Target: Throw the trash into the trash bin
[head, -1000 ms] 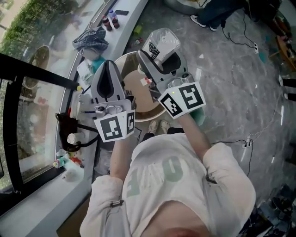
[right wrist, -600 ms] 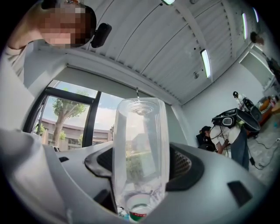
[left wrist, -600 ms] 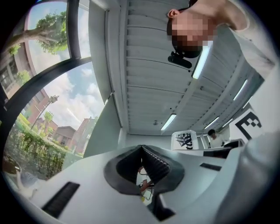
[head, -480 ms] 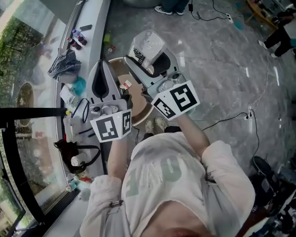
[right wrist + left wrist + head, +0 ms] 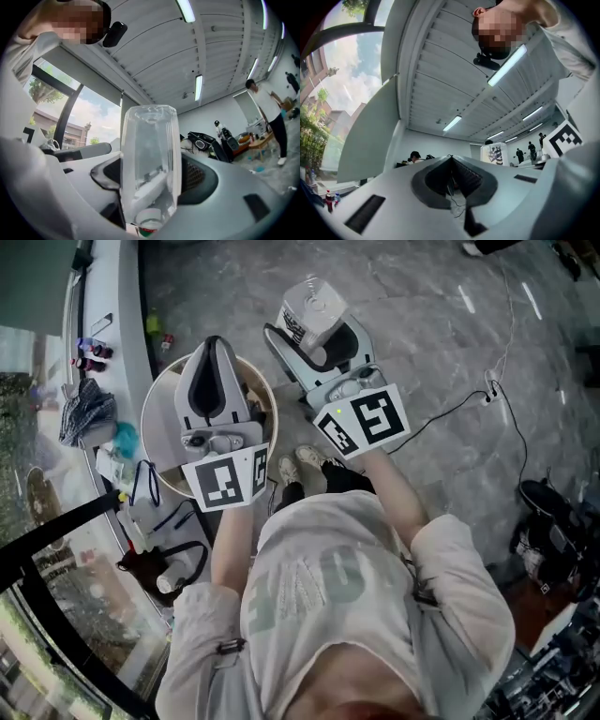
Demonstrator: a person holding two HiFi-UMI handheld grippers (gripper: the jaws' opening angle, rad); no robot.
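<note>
Along the left edge of the head view, the white window ledge (image 5: 117, 296) had swung from a slant to nearly upright within a second, which suggested the person's head had turned. Just right of it sat the trash bin (image 5: 148, 413). It had lain under both tools, and it now sat beneath the left gripper (image 5: 216, 345) alone. That gripper's jaws were pressed together with nothing between them, so it carried no trash.

Further right, the right gripper (image 5: 317, 334) stayed clenched on the clear plastic bottle (image 5: 309, 304). In its own view the two jaws pinched the bottle's sides, with the cap end nearest the camera. A second ago the bottle had hovered by the bin's far rim. It now seemed to hang past the rim, over the grey marble floor (image 5: 422, 352), though the steep downward view made the true offset hard to judge.

The trash had therefore not gone in. By these pictures the drop was no closer: the bottle probably needed to come back left, over the bin's open mouth, before the jaws could let go.
</note>
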